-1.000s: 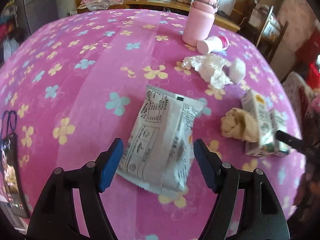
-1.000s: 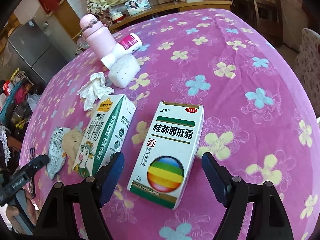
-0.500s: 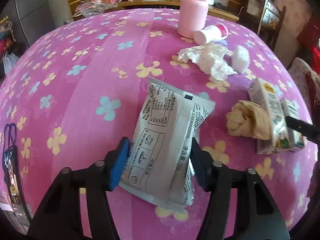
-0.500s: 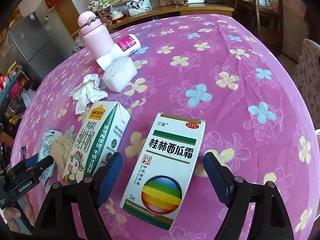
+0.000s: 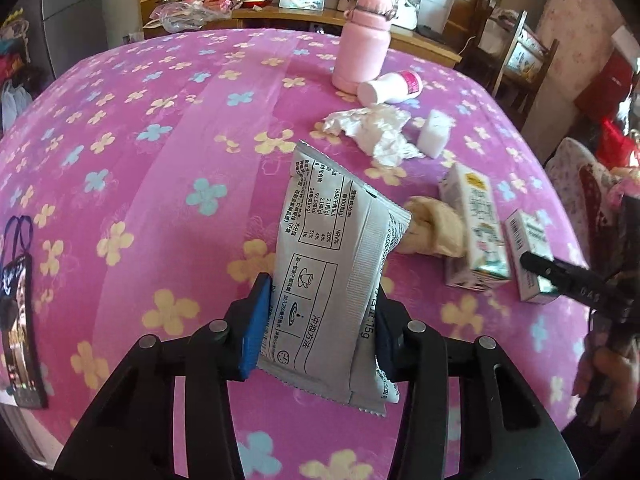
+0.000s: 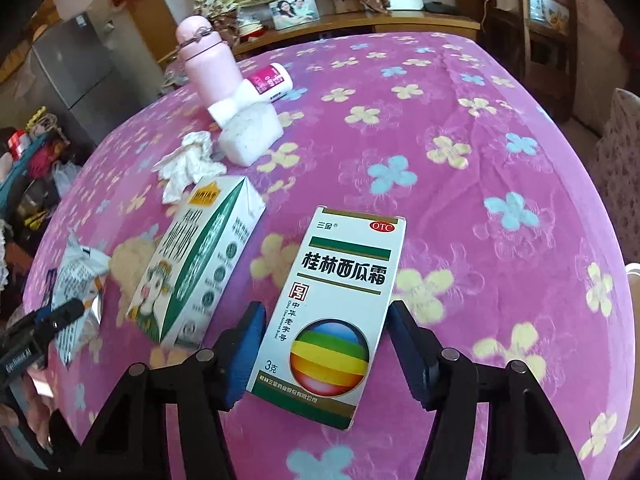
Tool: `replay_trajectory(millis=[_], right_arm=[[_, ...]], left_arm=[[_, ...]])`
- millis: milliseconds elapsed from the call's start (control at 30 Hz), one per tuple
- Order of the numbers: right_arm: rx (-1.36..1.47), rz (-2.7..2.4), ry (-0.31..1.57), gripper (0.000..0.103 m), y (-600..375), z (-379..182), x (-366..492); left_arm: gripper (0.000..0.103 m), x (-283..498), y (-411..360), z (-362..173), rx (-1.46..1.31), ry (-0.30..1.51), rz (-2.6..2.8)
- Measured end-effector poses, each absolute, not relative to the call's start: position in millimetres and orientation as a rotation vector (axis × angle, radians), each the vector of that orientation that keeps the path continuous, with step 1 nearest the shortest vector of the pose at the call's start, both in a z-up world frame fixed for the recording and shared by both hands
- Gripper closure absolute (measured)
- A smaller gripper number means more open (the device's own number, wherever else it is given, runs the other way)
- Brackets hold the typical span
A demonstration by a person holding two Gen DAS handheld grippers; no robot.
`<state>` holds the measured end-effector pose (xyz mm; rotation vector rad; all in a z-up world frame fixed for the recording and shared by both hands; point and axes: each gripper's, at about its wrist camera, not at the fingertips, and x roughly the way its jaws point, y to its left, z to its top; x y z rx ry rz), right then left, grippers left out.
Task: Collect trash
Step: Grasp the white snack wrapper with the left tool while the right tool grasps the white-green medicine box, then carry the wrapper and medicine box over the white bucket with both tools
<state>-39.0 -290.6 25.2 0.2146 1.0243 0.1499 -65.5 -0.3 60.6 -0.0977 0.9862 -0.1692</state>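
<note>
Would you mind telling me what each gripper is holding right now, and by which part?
The left gripper is closing on the grey sachet, gripping its lower half by the side edges. The right gripper is closing around the medicine box; whether it grips cannot be told.

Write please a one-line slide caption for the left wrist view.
Left gripper closing on a grey sachet, lifted off the pink flowered tablecloth.

A soft, matt pink flowered cloth (image 5: 132, 152) covers the surface; the grey printed sachet (image 5: 328, 280) looks like slightly glossy, crinkled foil-paper; the white medicine box (image 6: 340, 304) is smooth cardboard.
</note>
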Motion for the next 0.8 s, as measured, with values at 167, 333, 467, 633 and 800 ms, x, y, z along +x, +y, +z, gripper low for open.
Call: replay_trajectory(millis=[167,333,467,633,800], right_arm=[[0.256,0.179,0.988,0.043,-304,37,-63],[0.264,0.190,0.953,0.043,-314,53,-84],[0.261,0.182,0.929,0.043,-325,63,-100],[0.268,0.157,0.904,0.043,-344,72,-117],[0.283,0.121,0.893,0.056,-369,75,-131]], left_arm=[[0.060,-81,-13,76,-0.112,0.966,-0.214],[0.060,-92,-42,89,-0.093,0.943,-0.276],[0.060,-98,-72,95,-0.067,0.932,-0.323],[0.060,-101,-108,97,-0.040,0.931,-0.375],[0.060,-104,-152,97,-0.004,0.933,-0.437]])
